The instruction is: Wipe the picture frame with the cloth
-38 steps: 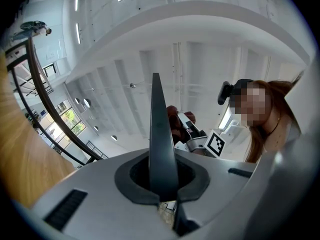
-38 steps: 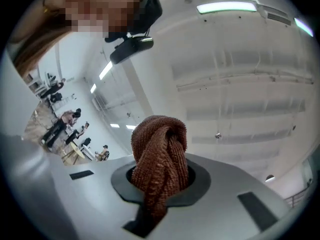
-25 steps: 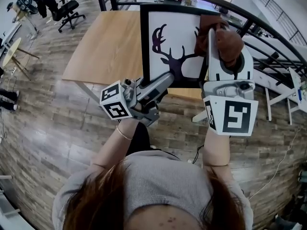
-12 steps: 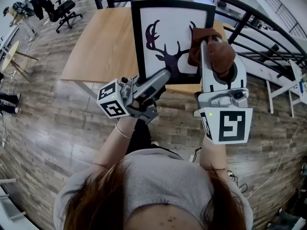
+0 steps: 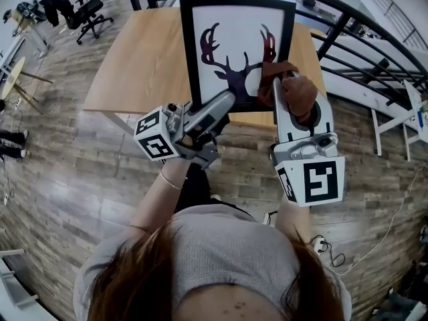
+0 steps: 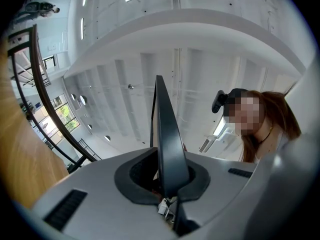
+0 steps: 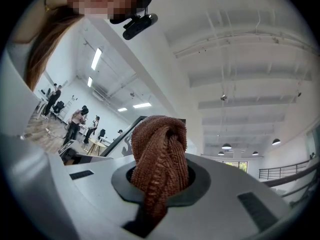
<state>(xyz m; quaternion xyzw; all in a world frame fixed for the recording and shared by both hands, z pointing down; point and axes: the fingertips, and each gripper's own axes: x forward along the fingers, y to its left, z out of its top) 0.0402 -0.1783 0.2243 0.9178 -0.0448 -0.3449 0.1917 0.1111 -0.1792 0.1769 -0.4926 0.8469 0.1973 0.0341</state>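
Right gripper is found pressed together on a bunched brown cloth, which fills the gap between the jaws and bulges out past them in the right gripper view. Left gripper is found nearly closed, pinching the lower edge of the picture frame; in the left gripper view the black edge is seen standing straight up from between the jaws. By that grip the frame is held tilted up over the near edge of a wooden table, its face turned toward the person. A white sheet with a dark deer silhouette is shown inside the black border. The cloth is placed at the lower right part of the face, overlapping the right border and the base of the right antler. Contact with the surface is judged likely but cannot be confirmed from above. The task is judged to be under way, not finished: the cloth is applied at one corner only, while the left border, the top border and most of the white area lie well apart from it. No dust, streak or wet mark can be made out, so it cannot be told which parts have been cleaned. Passes over the rest of the face and border are judged to remain.
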